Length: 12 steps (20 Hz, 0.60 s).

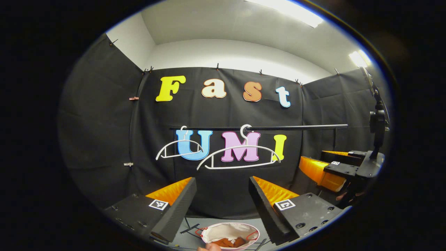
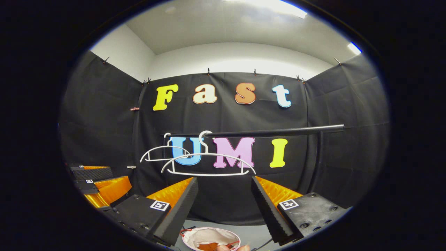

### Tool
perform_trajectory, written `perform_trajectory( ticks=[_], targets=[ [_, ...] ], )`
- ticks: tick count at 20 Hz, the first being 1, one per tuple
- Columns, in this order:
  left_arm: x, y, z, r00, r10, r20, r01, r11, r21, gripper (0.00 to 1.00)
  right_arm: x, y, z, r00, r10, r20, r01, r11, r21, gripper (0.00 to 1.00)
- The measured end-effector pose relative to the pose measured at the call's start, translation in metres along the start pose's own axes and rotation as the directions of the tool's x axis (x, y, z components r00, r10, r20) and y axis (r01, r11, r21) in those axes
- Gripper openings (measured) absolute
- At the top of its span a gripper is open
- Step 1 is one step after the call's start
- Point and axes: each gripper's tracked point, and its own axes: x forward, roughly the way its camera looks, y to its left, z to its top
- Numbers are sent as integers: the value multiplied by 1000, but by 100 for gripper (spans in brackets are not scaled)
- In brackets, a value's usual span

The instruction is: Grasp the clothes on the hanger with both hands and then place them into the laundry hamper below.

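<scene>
In the left gripper view, the left gripper (image 1: 223, 205) stood wide and empty; the orange clothes (image 1: 228, 242) lay below it in the laundry hamper (image 1: 212, 232) (hangers (image 1: 237, 157) bare). In the right gripper view, the right gripper (image 2: 224, 205) gaped likewise above the hamper.

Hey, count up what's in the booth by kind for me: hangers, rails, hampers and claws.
Hangers: 2, both bare, nearer and farther
Rail: 1
Hamper: 1, something orange inside
Claws: 2, left claw, right claw, both open
Total: 6
</scene>
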Motion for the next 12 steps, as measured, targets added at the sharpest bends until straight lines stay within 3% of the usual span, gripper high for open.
perform_trajectory(
  ticks=[6, 12],
  targets=[
    [11, -3, -7, 999, 43, -15, -43, 999, 17, 95, 10, -15, -5, 1000, 12, -10, -12, 1000, 4, 100],
    [22, -11, -11, 998, 42, -38, -41, 999, 10, 95, 19, -24, -3, 1000, 15, -4, -15, 1000, 7, 98]
  ],
)
